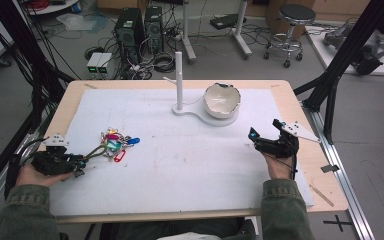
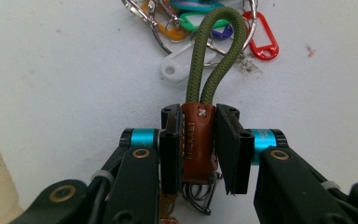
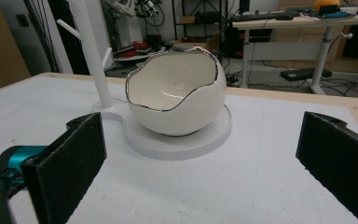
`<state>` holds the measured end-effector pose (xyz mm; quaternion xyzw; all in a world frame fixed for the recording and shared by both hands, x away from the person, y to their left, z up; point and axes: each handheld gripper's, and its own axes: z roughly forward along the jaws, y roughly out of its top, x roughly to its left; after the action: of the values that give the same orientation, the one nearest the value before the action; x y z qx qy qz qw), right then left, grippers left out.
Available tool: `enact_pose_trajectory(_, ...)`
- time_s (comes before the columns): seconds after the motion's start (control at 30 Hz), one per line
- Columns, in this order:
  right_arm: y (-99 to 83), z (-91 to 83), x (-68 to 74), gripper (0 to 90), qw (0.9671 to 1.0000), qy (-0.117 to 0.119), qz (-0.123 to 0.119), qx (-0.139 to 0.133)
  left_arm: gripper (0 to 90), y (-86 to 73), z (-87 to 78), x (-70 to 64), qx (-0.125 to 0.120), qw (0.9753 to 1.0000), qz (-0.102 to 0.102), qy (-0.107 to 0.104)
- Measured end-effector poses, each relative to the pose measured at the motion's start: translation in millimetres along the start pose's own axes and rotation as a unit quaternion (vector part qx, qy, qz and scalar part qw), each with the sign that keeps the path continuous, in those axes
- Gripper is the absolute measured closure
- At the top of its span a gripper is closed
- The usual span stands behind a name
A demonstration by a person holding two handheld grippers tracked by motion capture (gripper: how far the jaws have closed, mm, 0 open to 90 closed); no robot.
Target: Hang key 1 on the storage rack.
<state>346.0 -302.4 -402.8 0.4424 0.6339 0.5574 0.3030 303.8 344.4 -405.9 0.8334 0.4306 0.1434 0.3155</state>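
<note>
Between the left tool's jaws sits the keychain (brown tab clamped)

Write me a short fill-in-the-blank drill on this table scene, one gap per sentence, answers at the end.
1. The left gripper is shut on the brown leather tab of a green cord ____.
2. The right gripper has its jaws ____.
3. The white egg-shaped bowl sits on a round white ____.
4. Beside the bowl stands a white ____ with side pegs.

Missing words: loop; open; base; post
</note>
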Motion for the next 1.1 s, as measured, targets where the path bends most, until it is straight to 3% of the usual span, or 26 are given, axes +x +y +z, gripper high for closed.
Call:
enact_pose_trajectory(0.07, 0.2, -1.6, 0.2, 0.5, 1.0000, -0.003, 0.001, 0.000, 71.8, 2.3, -3.0, 0.0, -0.008, 0.9999, -0.011, -0.002)
enact_pose_trajectory(0.33, -0.4, -5.8, 1.3, 0.5, 1.0000, -0.006, 0.004, 0.000, 71.7, 9.3, -17.0, -1.1, -0.027, 0.9993, -0.024, -0.009)
enact_pose_trajectory(0.67, -1.0, -5.9, 1.4, 0.5, 1.0000, -0.004, 0.003, 0.001, 71.7, 38.6, -42.7, 5.1, -0.043, 0.9981, -0.042, -0.010)
enact_pose_trajectory(0.93, -0.9, -6.4, 1.1, 0.5, 1.0000, -0.003, 0.004, 0.001, 71.7, 57.1, -44.1, 6.8, -0.043, 0.9971, -0.060, -0.019)
enact_pose_trajectory(1.1, -1.0, -6.4, 1.0, 0.5, 1.0000, -0.003, 0.006, 0.001, 71.8, 69.3, -42.6, 9.0, -0.050, 0.9952, -0.081, -0.021)
